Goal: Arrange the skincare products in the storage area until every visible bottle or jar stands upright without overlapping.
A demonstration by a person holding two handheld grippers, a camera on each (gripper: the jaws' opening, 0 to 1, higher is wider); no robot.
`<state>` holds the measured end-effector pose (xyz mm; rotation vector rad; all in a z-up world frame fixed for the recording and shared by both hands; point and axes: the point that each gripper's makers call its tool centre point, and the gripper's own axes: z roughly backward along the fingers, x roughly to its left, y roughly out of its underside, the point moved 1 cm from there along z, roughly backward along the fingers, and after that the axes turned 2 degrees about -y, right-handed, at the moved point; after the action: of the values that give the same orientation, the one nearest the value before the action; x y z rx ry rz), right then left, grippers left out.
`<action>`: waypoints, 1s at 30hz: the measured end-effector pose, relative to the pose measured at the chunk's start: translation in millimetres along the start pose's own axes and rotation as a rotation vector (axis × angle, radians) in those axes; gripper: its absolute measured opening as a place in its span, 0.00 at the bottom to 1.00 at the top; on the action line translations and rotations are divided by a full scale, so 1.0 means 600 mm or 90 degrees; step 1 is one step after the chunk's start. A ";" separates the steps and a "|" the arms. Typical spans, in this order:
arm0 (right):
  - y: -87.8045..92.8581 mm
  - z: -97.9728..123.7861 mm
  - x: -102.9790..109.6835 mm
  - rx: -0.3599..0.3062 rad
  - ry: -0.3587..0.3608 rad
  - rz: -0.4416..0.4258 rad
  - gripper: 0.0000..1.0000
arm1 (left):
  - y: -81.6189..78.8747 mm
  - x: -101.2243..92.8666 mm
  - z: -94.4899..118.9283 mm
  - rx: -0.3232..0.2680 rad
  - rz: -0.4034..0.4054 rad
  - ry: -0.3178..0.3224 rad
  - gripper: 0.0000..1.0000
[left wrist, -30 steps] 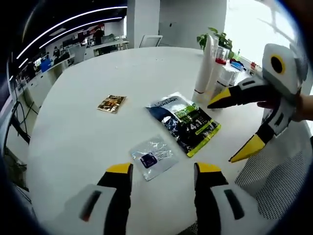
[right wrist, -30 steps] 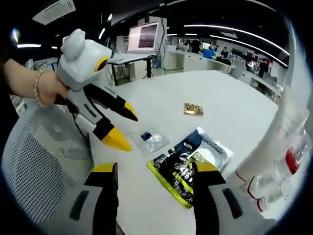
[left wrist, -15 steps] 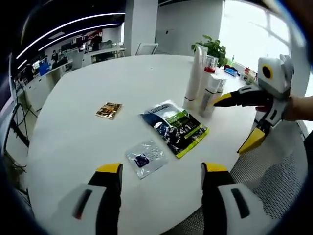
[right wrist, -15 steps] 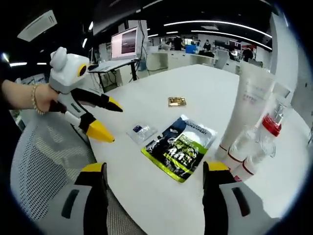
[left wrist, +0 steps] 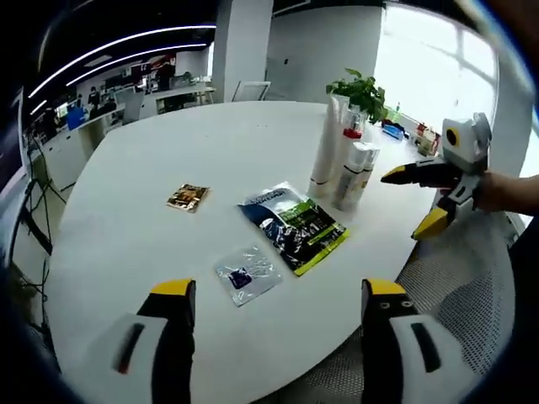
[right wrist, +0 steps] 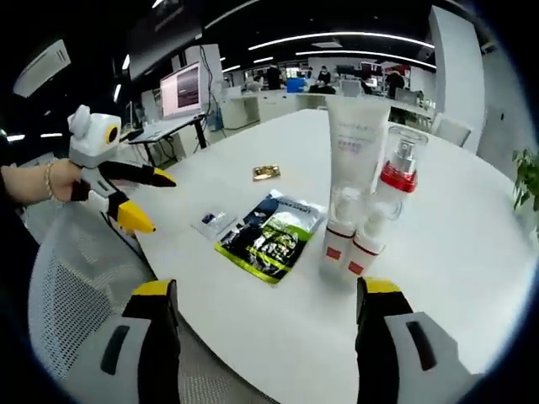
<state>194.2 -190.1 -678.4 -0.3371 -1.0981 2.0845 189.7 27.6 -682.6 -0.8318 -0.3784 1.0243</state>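
Both grippers hover open and empty off the white table (right wrist: 472, 227): left gripper (left wrist: 274, 290), right gripper (right wrist: 263, 290). The tall white tube (right wrist: 355, 160), red-collared spray bottle (right wrist: 396, 172) and two small bottles (right wrist: 345, 240) stand upright at frame centre; seemingly done, check the flat sachets (right wrist: 268, 236)

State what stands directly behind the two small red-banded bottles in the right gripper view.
Behind the two small bottles stand a tall white tube and a clear spray bottle with a red collar. Their bases are covered.
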 end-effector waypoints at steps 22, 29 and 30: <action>0.013 0.020 -0.040 -0.018 0.047 -0.019 0.94 | 0.007 0.026 0.026 -0.016 0.027 -0.032 0.90; 0.016 0.023 -0.048 -0.022 0.059 -0.035 0.93 | 0.007 0.024 0.027 -0.014 0.028 -0.037 0.90; 0.016 0.022 -0.049 -0.023 0.060 -0.034 0.93 | 0.007 0.025 0.027 -0.014 0.028 -0.037 0.90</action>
<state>202.4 -222.6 -681.2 -0.4139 -1.0787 1.9832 184.4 48.3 -676.7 -0.8341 -0.4227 1.0885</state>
